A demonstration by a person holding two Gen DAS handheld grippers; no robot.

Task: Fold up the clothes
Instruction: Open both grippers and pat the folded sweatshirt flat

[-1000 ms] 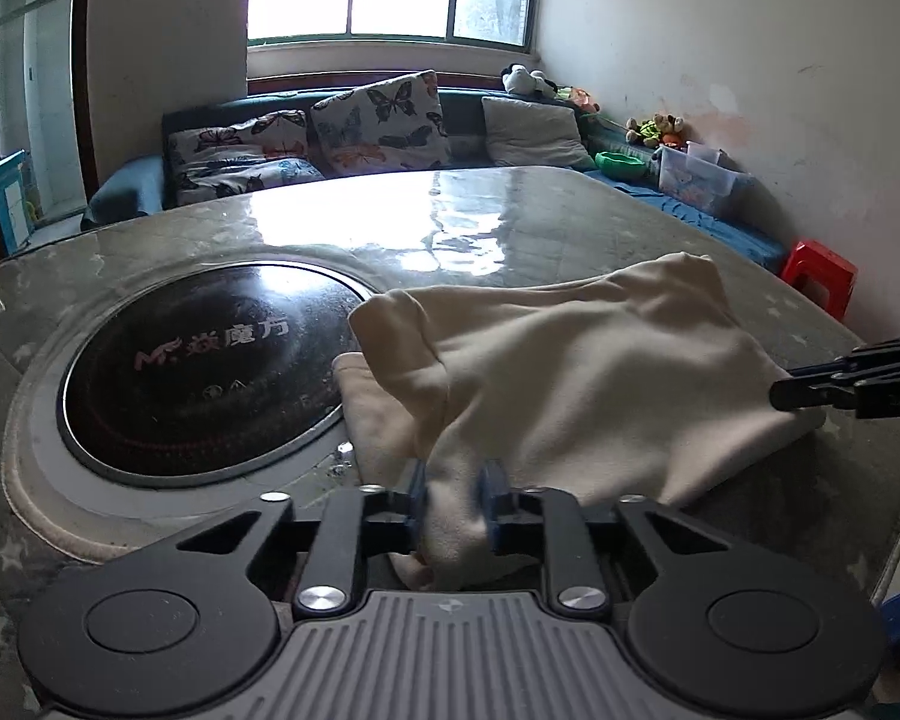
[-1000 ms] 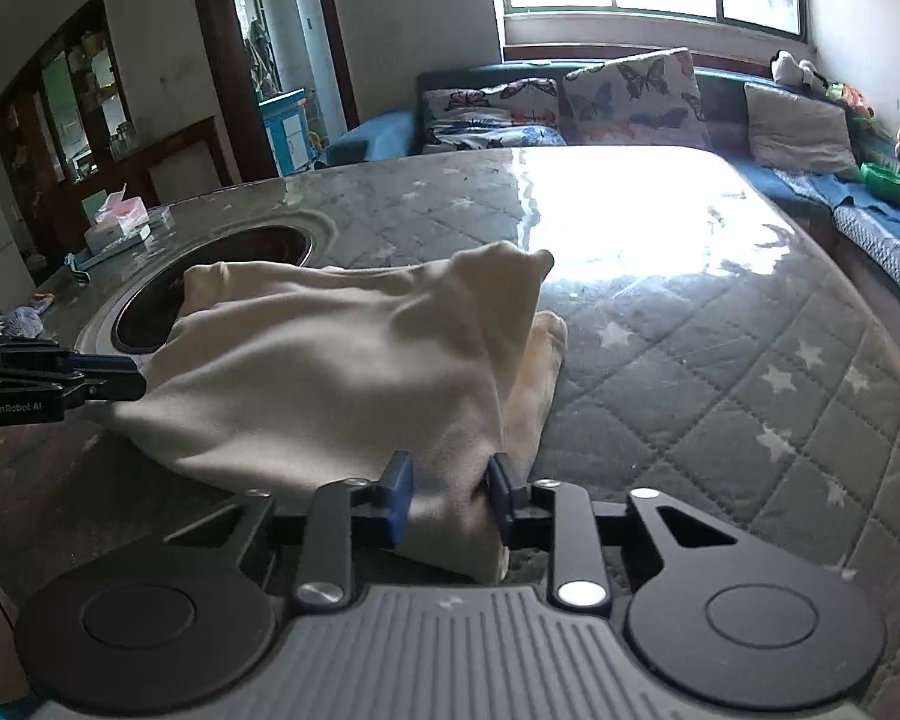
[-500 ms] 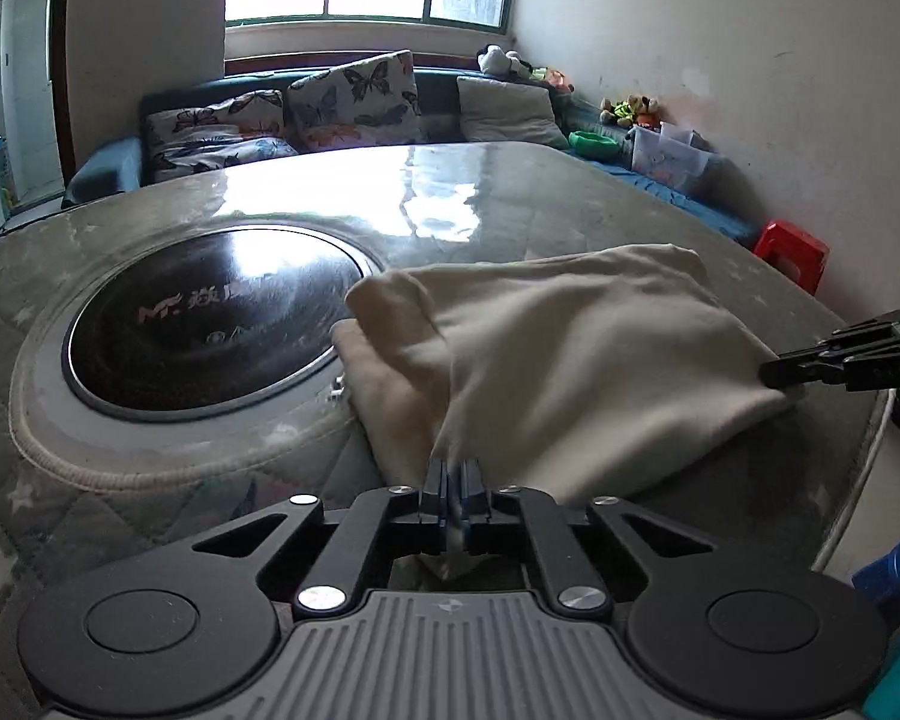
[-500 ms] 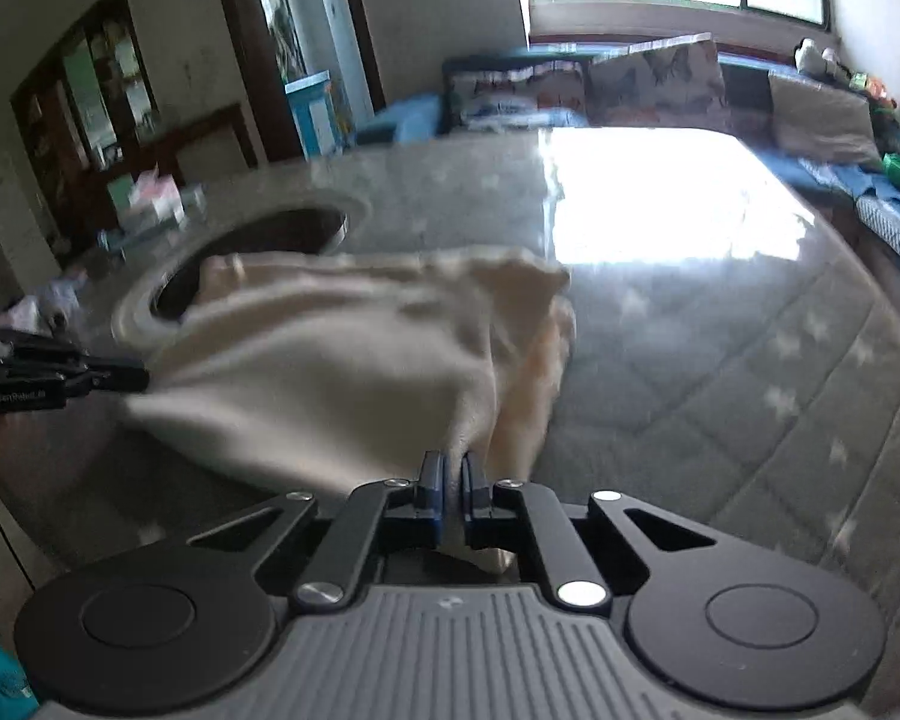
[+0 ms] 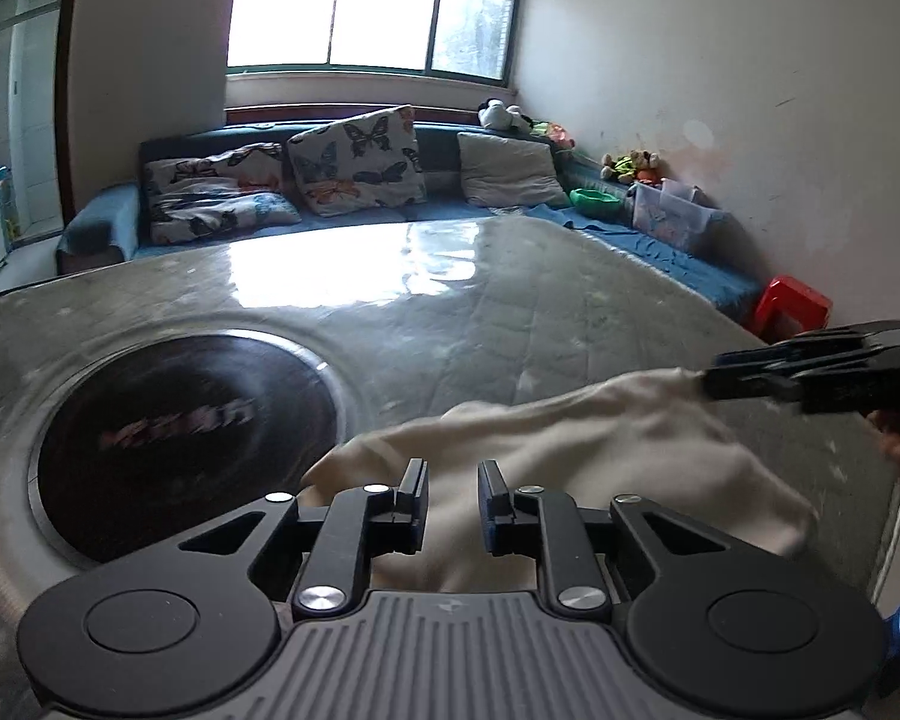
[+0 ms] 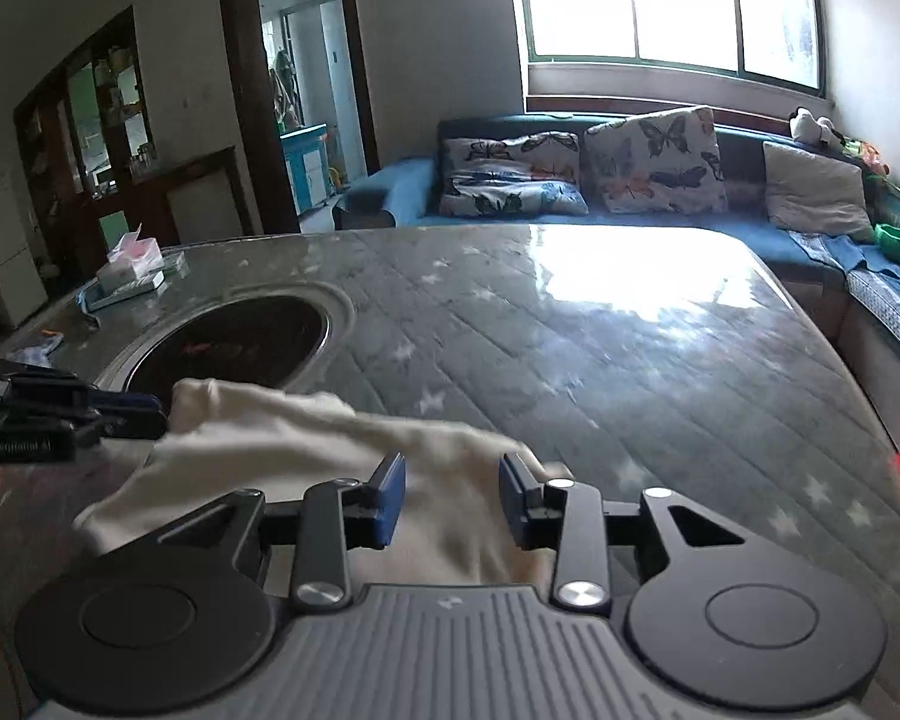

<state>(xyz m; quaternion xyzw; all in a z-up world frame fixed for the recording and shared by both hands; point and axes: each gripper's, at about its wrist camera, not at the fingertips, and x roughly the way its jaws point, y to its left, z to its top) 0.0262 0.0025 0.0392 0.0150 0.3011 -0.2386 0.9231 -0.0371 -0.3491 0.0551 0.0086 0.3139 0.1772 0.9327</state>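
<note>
The cream garment (image 5: 570, 456) lies bunched on the near edge of the quilted tabletop (image 5: 510, 312), just beside the round black cooktop (image 5: 186, 420) that is set into it; half a second ago both pairs of tongs were pressed together on its near hem, and now both stand apart, so the cloth has been let go; the garment has also come closer to the person and sits lower and more compact than one second ago, when it was spread wider over the tabletop. The left tongs (image 5: 452, 483) are open with the fabric lying between and below the blue pads, not pinched; the right tongs (image 6: 450, 489) are open in the same way over the other end of the cloth. In the left view the right tongs appear at the far right corner of the garment, touching or almost touching it; the blur does not let one say which. As a judgement, one fold has just been laid down and released, and the next step would be a new grip for a further fold; the loose heap may need smoothing first.
</note>
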